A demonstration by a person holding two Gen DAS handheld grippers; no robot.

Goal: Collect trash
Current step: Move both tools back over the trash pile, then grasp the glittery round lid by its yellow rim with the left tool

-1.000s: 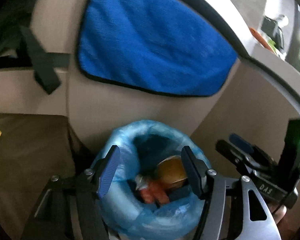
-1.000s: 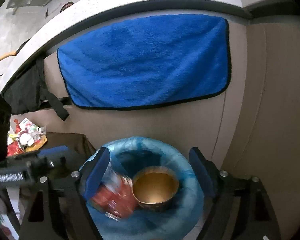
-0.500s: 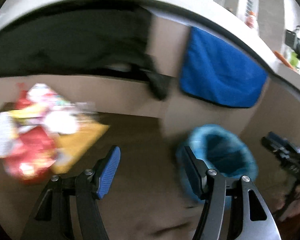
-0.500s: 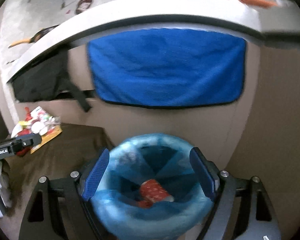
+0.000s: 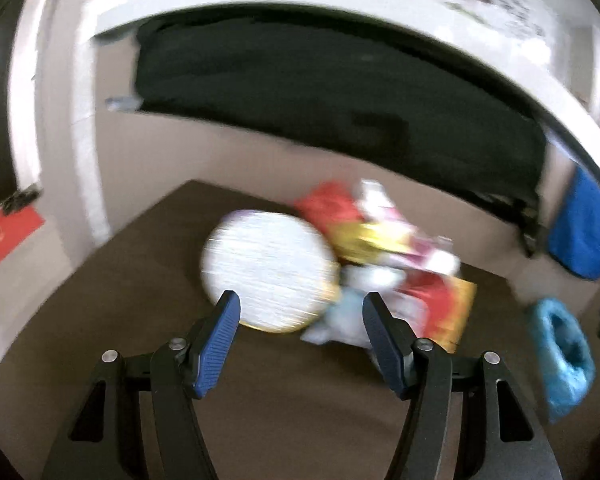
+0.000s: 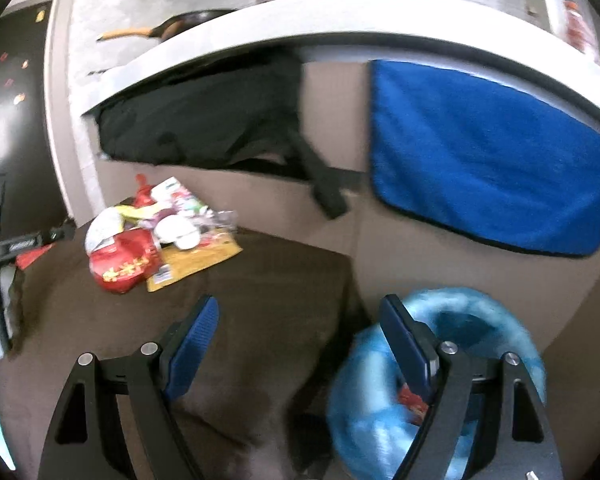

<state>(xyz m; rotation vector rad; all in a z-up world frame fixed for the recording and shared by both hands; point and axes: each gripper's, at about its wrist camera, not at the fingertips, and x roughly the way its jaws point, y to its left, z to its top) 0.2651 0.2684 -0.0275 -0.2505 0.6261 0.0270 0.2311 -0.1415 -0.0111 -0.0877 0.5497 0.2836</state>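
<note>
Left fingers [image 5: 298, 308]: spread apart with nothing between them, blue pads facing each other, held above the brown worktop [image 5: 100, 320] and pointing at the trash pile.
Round lid [image 5: 268, 268]: white disc with a yellow rim, blurred, lying on the worktop at the left end of the pile, just beyond the left pad.
Trash pile [image 6: 156, 236]: red, yellow, pink and white wrappers heaped together on the worktop near its back edge; a red bag [image 6: 122, 266] lies in front and overlaps a flat yellow packet [image 6: 196, 260].
Black bag [image 6: 204, 120]: hangs below the white counter edge behind the pile, a strap dangling at its right end.
Right fingers [image 6: 298, 320]: spread wide and empty, hanging over the right end of the worktop; the right pad lies in front of the bin's rim in this view.
Bin [image 6: 480, 320]: lined with a light blue bag, standing on the floor just beside the worktop's right edge; a red scrap [image 6: 414, 398] shows inside it.
Blue towel [image 6: 488, 156]: hangs flat on the beige panel above the bin, to the right of the black bag.
</note>
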